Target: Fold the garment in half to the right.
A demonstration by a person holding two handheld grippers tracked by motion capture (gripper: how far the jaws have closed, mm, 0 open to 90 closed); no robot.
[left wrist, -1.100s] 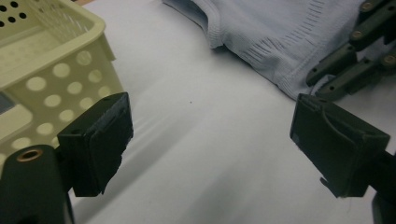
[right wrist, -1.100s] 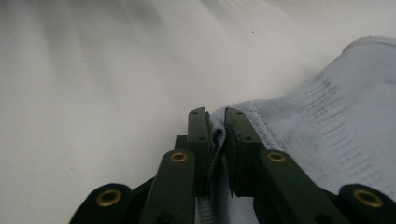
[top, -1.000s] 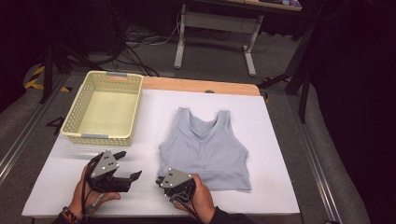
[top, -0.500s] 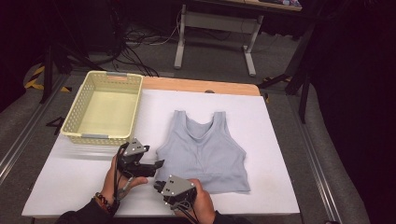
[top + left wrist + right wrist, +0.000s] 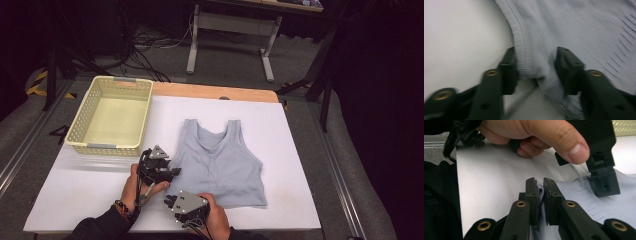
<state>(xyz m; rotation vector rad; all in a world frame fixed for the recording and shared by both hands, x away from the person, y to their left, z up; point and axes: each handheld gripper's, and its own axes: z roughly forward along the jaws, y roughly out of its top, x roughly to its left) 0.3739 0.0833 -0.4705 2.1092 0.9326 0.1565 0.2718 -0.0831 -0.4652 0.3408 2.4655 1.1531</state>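
A light blue-grey tank top [image 5: 220,160] lies flat on the white table, straps pointing away from me. My left gripper [image 5: 175,172] is at the top's left side edge. In the left gripper view its jaws [image 5: 536,67] have just been closing, and both pads press a bunched fold of the ribbed edge [image 5: 522,57]. My right gripper [image 5: 170,201] is at the near left corner of the hem and is shut on a thin fold of it [image 5: 541,186]. In the right gripper view, one of the left gripper's fingers [image 5: 604,182] rests on the cloth.
A pale yellow slatted basket [image 5: 107,147] stands at the back left of the white table cover [image 5: 85,182], just beyond my left hand [image 5: 131,182]. Behind the table are floor cables and a desk frame [image 5: 227,37]. Metal rails run along both table sides.
My left gripper has moved right and away from me, from bare table to the top's left edge. Its jaws have narrowed around a fold of cloth. The right gripper has stayed put.
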